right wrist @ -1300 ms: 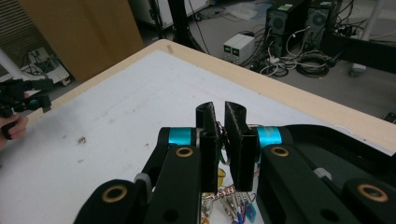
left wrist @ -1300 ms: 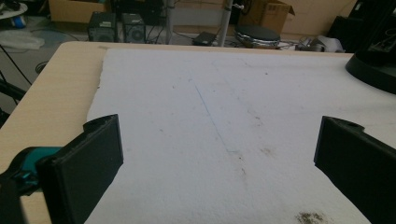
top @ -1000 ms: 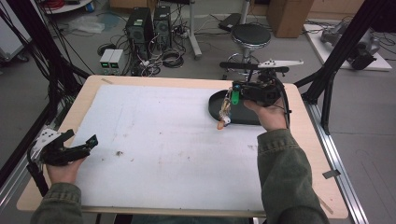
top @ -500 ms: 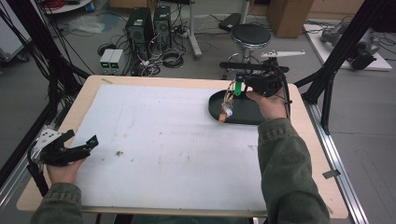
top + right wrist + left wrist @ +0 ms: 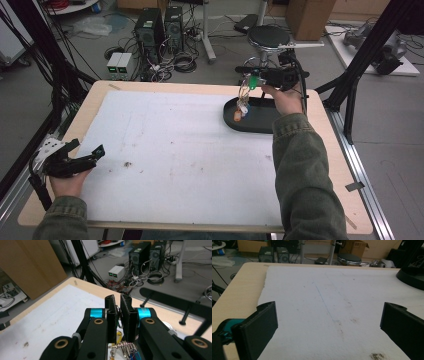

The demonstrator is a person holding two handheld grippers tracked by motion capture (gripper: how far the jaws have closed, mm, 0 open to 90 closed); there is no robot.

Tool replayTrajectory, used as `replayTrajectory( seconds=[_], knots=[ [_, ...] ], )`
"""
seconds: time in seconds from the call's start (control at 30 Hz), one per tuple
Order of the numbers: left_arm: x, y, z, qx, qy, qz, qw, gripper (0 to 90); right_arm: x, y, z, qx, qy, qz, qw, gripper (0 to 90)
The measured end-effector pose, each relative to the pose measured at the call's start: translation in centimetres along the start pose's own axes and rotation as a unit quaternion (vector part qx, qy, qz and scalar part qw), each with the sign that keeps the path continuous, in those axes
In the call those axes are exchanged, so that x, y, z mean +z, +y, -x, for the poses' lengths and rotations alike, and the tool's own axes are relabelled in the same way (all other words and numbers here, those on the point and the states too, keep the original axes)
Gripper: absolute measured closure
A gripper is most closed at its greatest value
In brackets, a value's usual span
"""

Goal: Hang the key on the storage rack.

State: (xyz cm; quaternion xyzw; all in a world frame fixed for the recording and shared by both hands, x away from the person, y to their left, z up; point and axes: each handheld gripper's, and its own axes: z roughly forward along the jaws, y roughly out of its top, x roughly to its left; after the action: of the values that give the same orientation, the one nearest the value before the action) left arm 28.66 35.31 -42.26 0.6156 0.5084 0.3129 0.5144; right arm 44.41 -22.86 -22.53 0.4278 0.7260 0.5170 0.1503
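Note:
A bunch of keys (image 5: 242,104) with an orange tag and a metal ring hangs from my right gripper (image 5: 253,81), above the left end of a black oval tray (image 5: 262,124). In the right gripper view the jaws of the right gripper (image 5: 118,307) are shut on the ring (image 5: 119,314), and the keys (image 5: 125,349) dangle below. My left gripper (image 5: 95,153) rests at the table's near left corner. In its own view the left gripper (image 5: 329,325) stands wide open over the white mat (image 5: 324,297) with nothing between the jaws.
The white mat (image 5: 165,150) covers most of the wooden table (image 5: 330,165). The black tray (image 5: 412,277) sits at the far right. A stool (image 5: 269,36), computer towers (image 5: 155,25) and cables lie on the floor beyond the far edge.
My right gripper has risen and moved toward the far edge, lifting the key bunch higher over the tray. The left gripper has stayed put.

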Motion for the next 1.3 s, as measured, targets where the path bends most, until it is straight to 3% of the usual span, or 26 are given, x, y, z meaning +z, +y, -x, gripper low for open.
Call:
replayTrajectory(
  seconds=[0.53,0.9,1.3],
  knots=[
    [0.1,0.0,-0.1,0.002,0.002,-0.002,1.0,1.7,2.9,1.6,1.5,0.017,0.005,0.001,0.9998,84.2],
    [0.1,0.0,-0.1,0.002,0.002,-0.002,1.0,1.7,5.8,1.0,3.2,0.033,-0.007,-0.009,0.9994,84.2],
    [0.0,-0.2,-0.1,0.0,0.003,-0.017,0.9999,1.7,7.2,0.6,3.4,0.052,-0.015,-0.013,0.9984,84.1]
  ],
)
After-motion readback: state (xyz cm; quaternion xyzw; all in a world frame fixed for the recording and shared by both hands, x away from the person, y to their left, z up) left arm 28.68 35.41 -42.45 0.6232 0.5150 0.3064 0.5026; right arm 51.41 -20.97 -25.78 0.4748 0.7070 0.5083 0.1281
